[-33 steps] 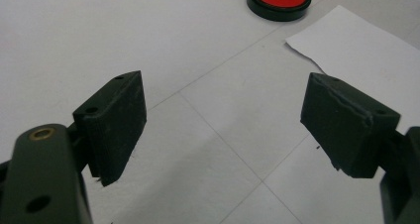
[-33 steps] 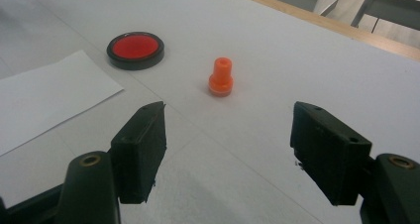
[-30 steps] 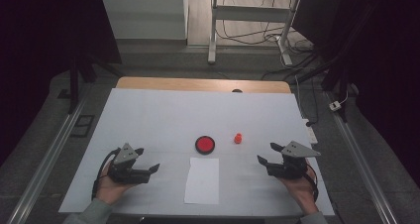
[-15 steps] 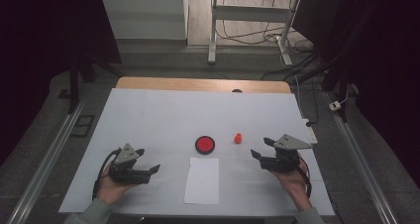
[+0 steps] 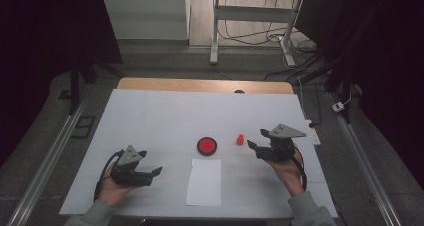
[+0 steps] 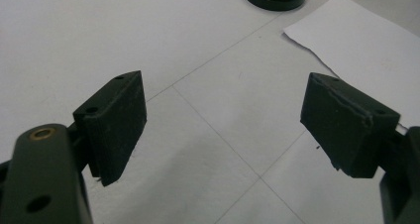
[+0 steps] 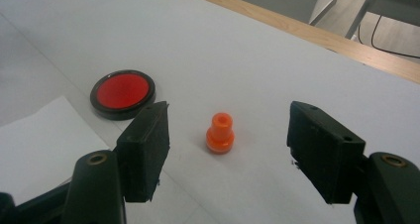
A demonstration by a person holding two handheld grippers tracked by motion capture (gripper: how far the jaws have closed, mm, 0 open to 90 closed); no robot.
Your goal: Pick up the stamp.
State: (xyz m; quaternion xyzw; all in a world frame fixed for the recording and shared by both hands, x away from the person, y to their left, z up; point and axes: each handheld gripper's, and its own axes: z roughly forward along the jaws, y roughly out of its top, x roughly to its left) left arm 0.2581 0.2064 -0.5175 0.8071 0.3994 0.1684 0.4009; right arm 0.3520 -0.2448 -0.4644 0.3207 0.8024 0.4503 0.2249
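Right gripper view: orange stamp [image 7: 220, 133] stands ahead between the wide-open right gripper [image 7: 228, 152] (untouched).

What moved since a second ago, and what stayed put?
The right gripper slid left across the table toward the small orange plastic peg, lifting slightly. Its fingers stand open with nothing held; the peg stands ahead of them, untouched. The left gripper, the round red disc with a black rim and the white paper sheet stayed as they were.
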